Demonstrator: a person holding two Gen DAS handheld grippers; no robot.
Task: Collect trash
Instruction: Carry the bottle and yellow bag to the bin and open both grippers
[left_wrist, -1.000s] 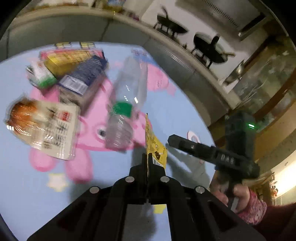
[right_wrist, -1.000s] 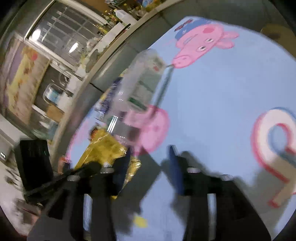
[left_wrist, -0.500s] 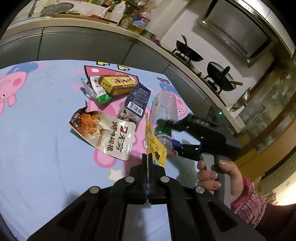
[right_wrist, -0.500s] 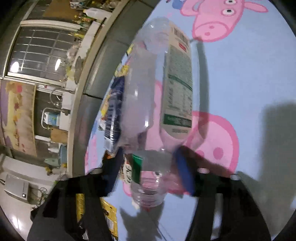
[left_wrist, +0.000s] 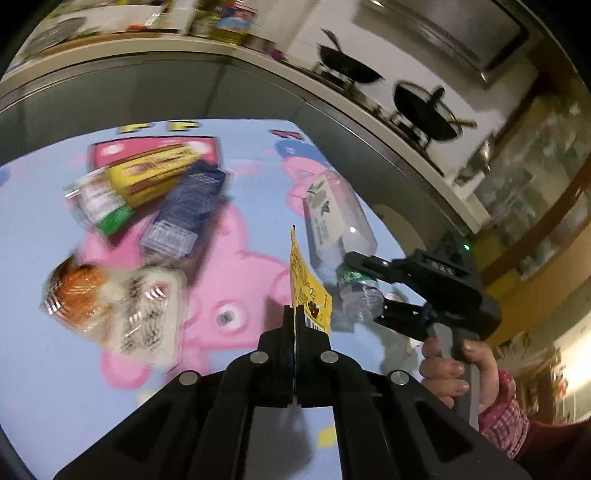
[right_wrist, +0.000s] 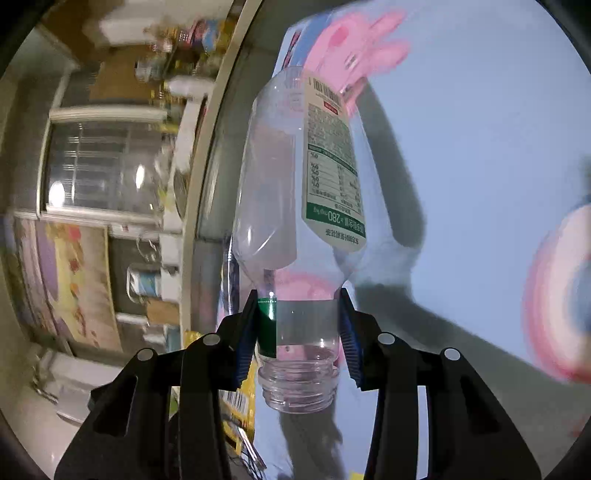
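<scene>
My left gripper (left_wrist: 295, 321) is shut on a yellow wrapper (left_wrist: 306, 284) that stands up from its tips. My right gripper (right_wrist: 299, 332) is shut on the neck of a clear, capless plastic bottle (right_wrist: 295, 177) with a white and green label, held off the blue cartoon mat (right_wrist: 480, 129). In the left wrist view the right gripper (left_wrist: 373, 288) holds the bottle (left_wrist: 332, 218) just right of the wrapper. Several pieces of trash lie on the mat (left_wrist: 48, 384): a snack pouch (left_wrist: 110, 310), a dark blue packet (left_wrist: 184, 214), a yellow box (left_wrist: 155, 173), a green-and-white wrapper (left_wrist: 99, 203).
A grey counter (left_wrist: 332, 122) with woks (left_wrist: 424, 107) on a stove curves behind the mat. The yellow wrapper (right_wrist: 240, 402) shows below left in the right wrist view. A hand (left_wrist: 454, 365) in a pink checked sleeve holds the right gripper.
My right gripper moved in around the bottle's neck, closed on it and lifted it off the mat. My left gripper kept hold of the yellow wrapper.
</scene>
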